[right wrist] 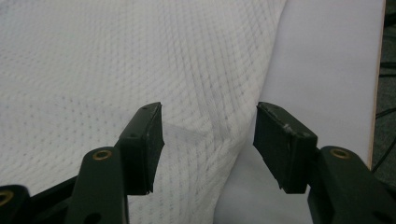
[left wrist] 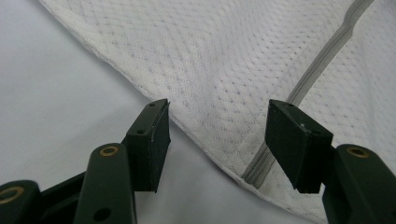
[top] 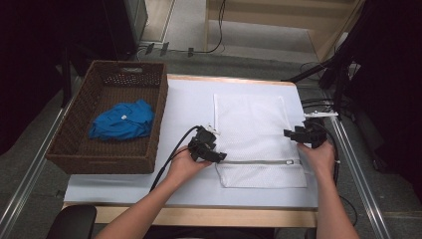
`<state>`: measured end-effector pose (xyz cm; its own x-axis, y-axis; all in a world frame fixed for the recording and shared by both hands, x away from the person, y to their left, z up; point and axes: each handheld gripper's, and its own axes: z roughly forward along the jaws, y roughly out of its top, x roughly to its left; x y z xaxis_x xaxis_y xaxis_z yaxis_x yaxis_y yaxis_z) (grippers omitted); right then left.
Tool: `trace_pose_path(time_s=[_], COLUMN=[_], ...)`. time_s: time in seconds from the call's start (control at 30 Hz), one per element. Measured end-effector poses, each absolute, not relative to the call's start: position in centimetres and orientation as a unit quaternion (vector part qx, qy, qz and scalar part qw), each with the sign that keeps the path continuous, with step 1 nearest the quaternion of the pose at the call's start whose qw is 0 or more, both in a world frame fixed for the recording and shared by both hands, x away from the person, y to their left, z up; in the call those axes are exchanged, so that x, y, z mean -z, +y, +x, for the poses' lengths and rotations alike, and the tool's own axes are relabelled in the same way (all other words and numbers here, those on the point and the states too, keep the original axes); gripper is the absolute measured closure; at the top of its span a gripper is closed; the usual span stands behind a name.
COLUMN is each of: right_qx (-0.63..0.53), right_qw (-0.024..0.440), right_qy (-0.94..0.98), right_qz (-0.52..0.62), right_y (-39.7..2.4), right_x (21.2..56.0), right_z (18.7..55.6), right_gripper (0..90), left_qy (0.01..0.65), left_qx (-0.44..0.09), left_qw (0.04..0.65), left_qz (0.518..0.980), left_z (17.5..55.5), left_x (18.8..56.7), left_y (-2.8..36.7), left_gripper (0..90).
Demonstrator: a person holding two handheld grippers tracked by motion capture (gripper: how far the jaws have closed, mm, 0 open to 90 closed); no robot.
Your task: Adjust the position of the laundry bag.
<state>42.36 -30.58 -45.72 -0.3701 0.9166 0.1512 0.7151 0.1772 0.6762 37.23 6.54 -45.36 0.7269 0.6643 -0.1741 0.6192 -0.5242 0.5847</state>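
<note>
A white mesh laundry bag (top: 256, 137) lay flat on the counter, right of centre, long side running from twelve to six o'clock. Its grey zipper (top: 259, 162) crossed the six o'clock end from nine to three, closed.

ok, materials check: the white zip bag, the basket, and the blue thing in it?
White bag: looks like synthetic mesh fabric, matte, with a fine perforated weave and a stitched hem; the grey zipper has a fabric tape. Basket: dark brown woven wicker or rattan, possibly a plastic imitation, judging by its ribbed weave. Blue garment: soft, crumpled matte cloth, probably cotton knit.
</note>
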Motion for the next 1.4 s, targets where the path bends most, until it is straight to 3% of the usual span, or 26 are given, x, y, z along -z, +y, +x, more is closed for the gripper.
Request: trace_pose_path(time_s=[0.17, 0.4, 0.67, 0.8, 0.9, 1.1, 1.4], right_qx=[-0.326, -0.312, -0.301, -0.305, -0.298, -0.302, -0.297], right_qw=[0.139, 0.148, 0.169, 0.161, 0.156, 0.13, 0.113], right_qy=[0.759, 0.761, 0.769, 0.762, 0.758, 0.752, 0.758], right_qz=[0.547, 0.549, 0.539, 0.548, 0.559, 0.572, 0.57], right_y=[-30.5, -30.3, -29.4, -29.3, -29.1, -29.1, -28.6], right_x=[46.8, 47.4, 47.4, 47.4, 47.2, 47.1, 46.8], right_z=[42.6, 42.4, 41.9, 41.9, 41.9, 42.0, 42.2], right_gripper=[44.5, 51.5, 61.1, 62.8, 69.8, 88.3, 90.0], left_qy=[0.385, 0.391, 0.402, 0.398, 0.389, 0.398, 0.413], left_qx=[-0.038, -0.063, -0.069, -0.066, -0.076, -0.06, -0.061], left_qw=[0.329, 0.334, 0.332, 0.33, 0.335, 0.333, 0.33], left_qz=[0.861, 0.855, 0.851, 0.854, 0.855, 0.853, 0.847], left_z=[37.4, 36.9, 36.9, 36.9, 36.6, 37.0, 37.2], left_x=[45.9, 46.2, 46.2, 46.2, 46.5, 46.3, 45.5], left_y=[6.6, 6.7, 6.5, 6.5, 6.2, 6.4, 7.3], left_gripper=[41.2, 48.8, 65.1, 82.0, 89.4, 90.0, 90.0])
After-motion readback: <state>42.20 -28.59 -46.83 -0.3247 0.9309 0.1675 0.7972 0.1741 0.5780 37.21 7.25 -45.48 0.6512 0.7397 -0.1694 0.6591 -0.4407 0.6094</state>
